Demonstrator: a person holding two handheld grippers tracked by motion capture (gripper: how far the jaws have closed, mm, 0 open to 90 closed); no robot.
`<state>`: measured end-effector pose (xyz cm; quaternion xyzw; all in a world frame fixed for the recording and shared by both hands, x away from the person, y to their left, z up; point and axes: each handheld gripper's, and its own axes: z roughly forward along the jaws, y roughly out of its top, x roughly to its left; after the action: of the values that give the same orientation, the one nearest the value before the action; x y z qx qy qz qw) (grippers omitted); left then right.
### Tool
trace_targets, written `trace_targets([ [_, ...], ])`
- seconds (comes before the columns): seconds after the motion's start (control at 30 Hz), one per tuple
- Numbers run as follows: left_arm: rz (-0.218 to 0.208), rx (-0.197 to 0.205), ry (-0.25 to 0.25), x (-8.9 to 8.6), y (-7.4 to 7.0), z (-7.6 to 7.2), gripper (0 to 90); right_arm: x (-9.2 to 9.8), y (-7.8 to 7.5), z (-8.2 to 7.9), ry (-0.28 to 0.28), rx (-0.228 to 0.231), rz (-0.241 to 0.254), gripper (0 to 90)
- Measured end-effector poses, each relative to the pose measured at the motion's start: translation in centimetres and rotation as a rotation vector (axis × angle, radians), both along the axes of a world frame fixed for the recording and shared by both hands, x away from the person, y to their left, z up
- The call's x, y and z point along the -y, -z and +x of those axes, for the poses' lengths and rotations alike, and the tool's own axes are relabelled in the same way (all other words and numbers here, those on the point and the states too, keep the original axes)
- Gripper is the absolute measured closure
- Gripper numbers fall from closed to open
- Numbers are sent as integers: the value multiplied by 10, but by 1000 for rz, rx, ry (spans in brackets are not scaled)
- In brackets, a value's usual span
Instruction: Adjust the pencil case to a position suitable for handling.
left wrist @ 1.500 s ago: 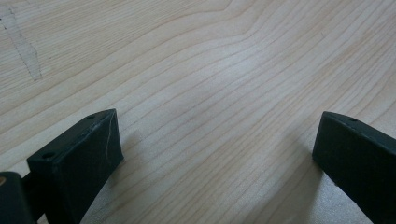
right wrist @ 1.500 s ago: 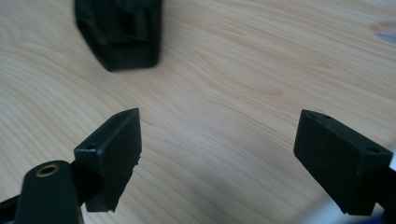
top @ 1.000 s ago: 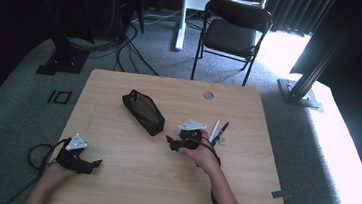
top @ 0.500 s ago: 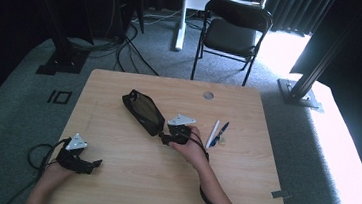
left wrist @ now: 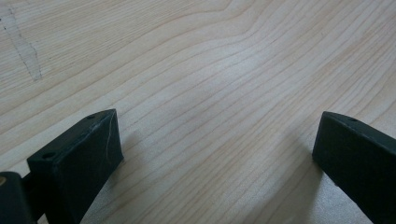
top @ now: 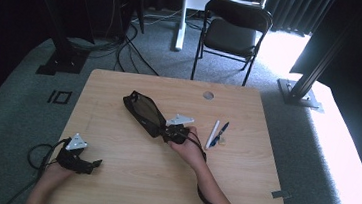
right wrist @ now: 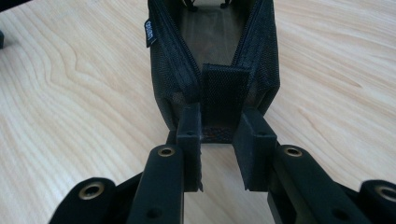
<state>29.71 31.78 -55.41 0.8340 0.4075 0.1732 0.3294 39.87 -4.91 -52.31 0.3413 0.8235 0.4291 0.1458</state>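
right gripper (right wrist: pixel 217 140) has just closed, clamping the black pouch's (top: pixel 144 112) end tab (right wrist: pixel 224 95); grip firmly and steady the pouch while pulling

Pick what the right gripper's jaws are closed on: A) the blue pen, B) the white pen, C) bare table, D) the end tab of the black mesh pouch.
D: in the right gripper view the right gripper has just closed its jaws on the end tab of the black mesh pouch; both pens lie apart.
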Motion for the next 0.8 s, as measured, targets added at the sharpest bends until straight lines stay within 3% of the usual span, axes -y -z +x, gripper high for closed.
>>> trace_targets([
  [0.1,0,0,0,0,0,0,16,9,-2,-10,-8,-10,-29,727],
  [0.8,-1,0,-3,0,0,0,16,76,-2,-74,-6,-51,-19,728],
])
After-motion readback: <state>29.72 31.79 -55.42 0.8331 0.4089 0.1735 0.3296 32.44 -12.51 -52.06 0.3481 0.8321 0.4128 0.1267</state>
